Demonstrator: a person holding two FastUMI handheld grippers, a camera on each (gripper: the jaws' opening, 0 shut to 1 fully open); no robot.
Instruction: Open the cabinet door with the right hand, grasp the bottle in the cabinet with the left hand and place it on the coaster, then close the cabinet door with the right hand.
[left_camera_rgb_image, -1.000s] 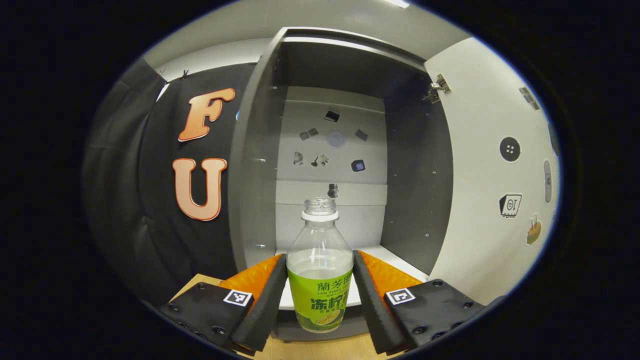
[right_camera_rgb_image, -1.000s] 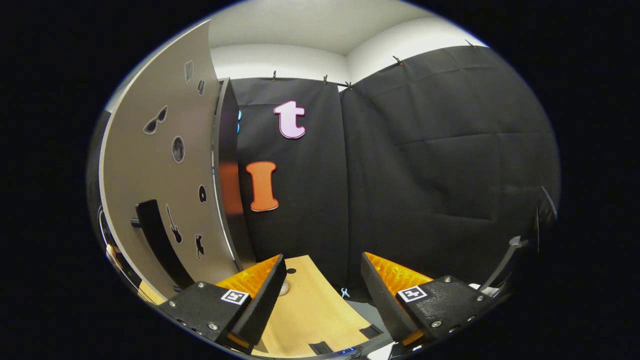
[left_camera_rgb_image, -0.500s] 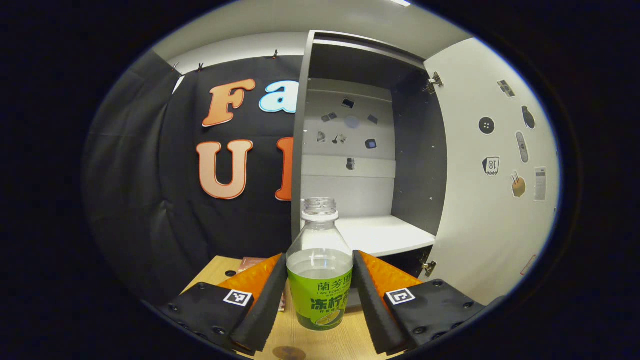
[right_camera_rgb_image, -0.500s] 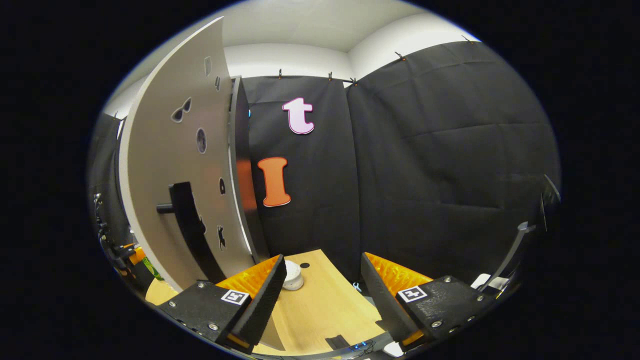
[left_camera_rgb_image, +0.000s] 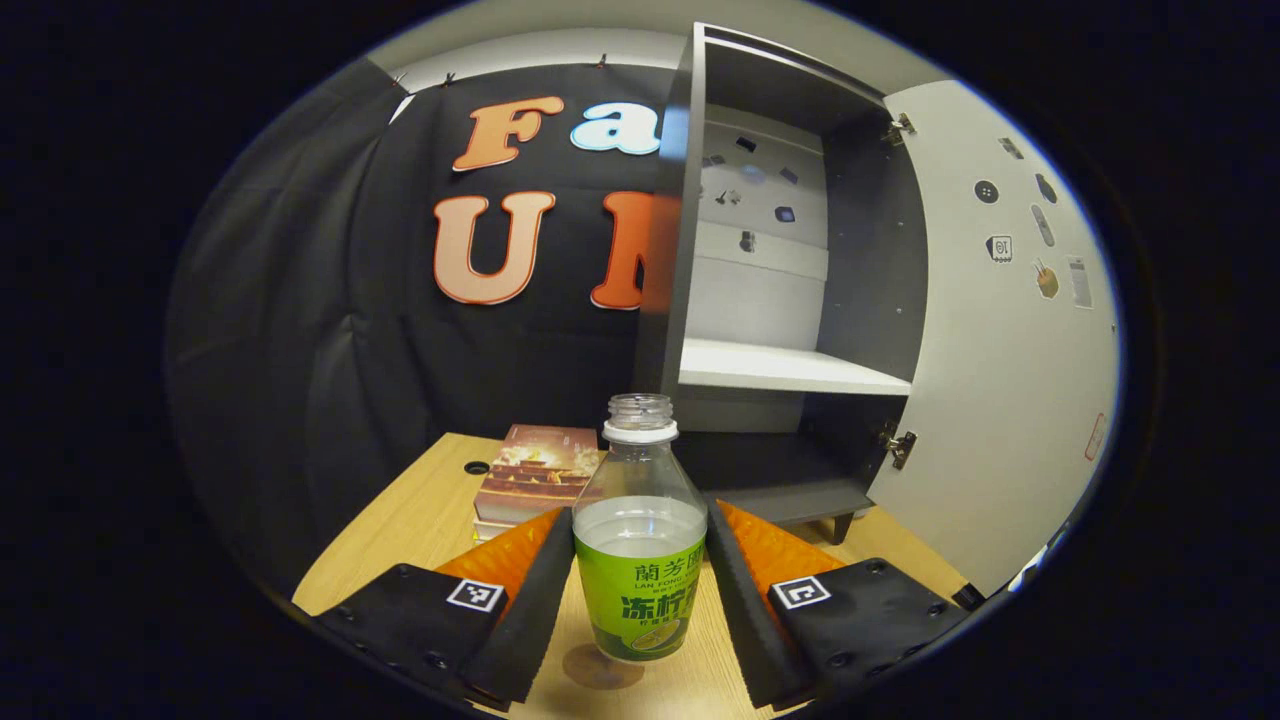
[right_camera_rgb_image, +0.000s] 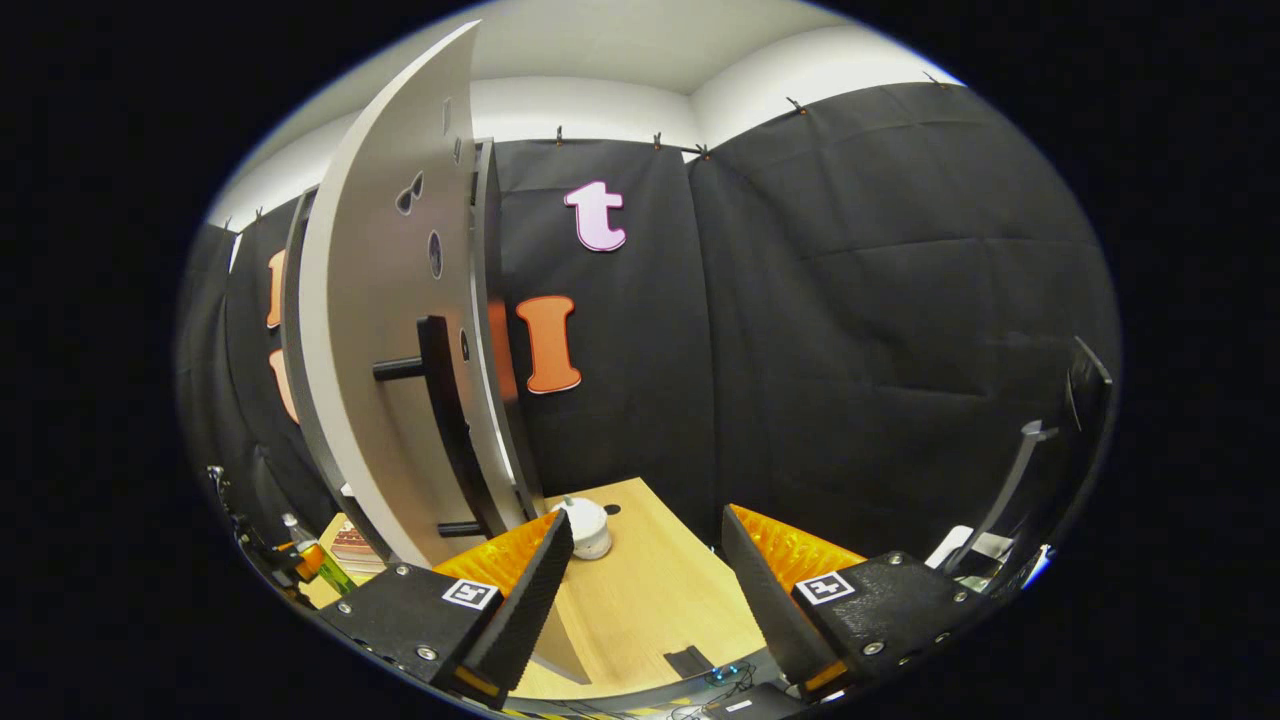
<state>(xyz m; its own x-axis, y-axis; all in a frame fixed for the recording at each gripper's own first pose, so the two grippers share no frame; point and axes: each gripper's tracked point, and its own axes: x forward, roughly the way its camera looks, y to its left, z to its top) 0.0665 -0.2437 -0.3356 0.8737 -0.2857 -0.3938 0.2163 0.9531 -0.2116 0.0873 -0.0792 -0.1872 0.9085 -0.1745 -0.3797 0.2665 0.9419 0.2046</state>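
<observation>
The left gripper (left_camera_rgb_image: 640, 590) clamps the uncapped clear plastic bottle with a green label (left_camera_rgb_image: 640, 545); the grey cabinet's open white door (left_camera_rgb_image: 1000, 340) stands at two o'clock. The right gripper (right_camera_rgb_image: 645, 590) is spread, empty.

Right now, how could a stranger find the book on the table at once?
Find the open grey cabinet on the wooden table. Left of its base lies the book, flat, behind the held bottle. Its reddish-brown picture cover marks it.

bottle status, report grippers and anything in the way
Left gripper shut on clear green-labelled bottle, above wooden table. Right gripper open, holding nothing. White cabinet door open. Stacked books behind bottle.
</observation>
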